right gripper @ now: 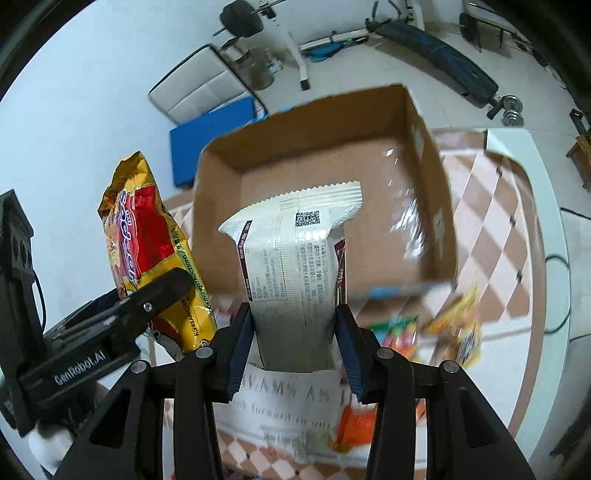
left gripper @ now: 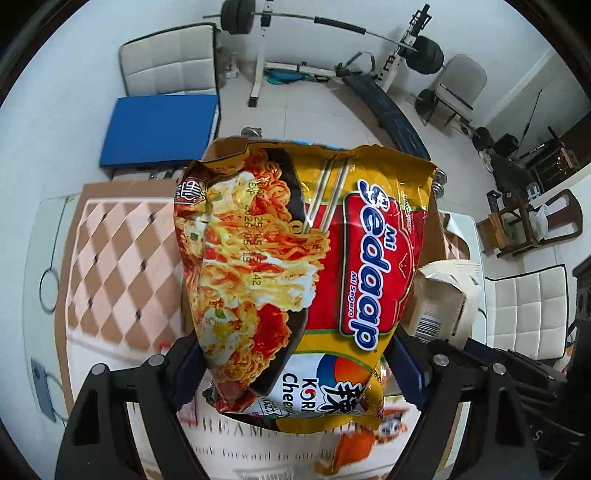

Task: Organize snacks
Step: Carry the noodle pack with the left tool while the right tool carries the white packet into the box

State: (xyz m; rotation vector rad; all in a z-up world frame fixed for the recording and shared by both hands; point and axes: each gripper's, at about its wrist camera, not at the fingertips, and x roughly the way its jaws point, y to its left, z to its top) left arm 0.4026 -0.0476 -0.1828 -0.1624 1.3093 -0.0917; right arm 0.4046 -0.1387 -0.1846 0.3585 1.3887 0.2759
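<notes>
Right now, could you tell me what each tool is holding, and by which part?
The left tool grips the yellow noodle packet across its lower end. The right tool grips the white snack packet by its lower sides.

Standing against the far wall: weight bench (left gripper: pixel 384 107) with loaded barbell (left gripper: pixel 321 27). Sitting on the tiled floor beside a white padded chair (left gripper: pixel 173 61): blue mat (left gripper: pixel 159 129). Lying near the wall: dumbbells (right gripper: pixel 511 110). Covering the table: checkered cloth (left gripper: pixel 118 266).

I see white tiled floor (left gripper: pixel 295 114), white walls. Barbell rack (left gripper: pixel 258 44) at back, white padded chair (left gripper: pixel 170 62), blue mat (left gripper: pixel 162 129), dark incline bench (left gripper: pixel 388 114), wooden chair (left gripper: pixel 524 225) right.
</notes>
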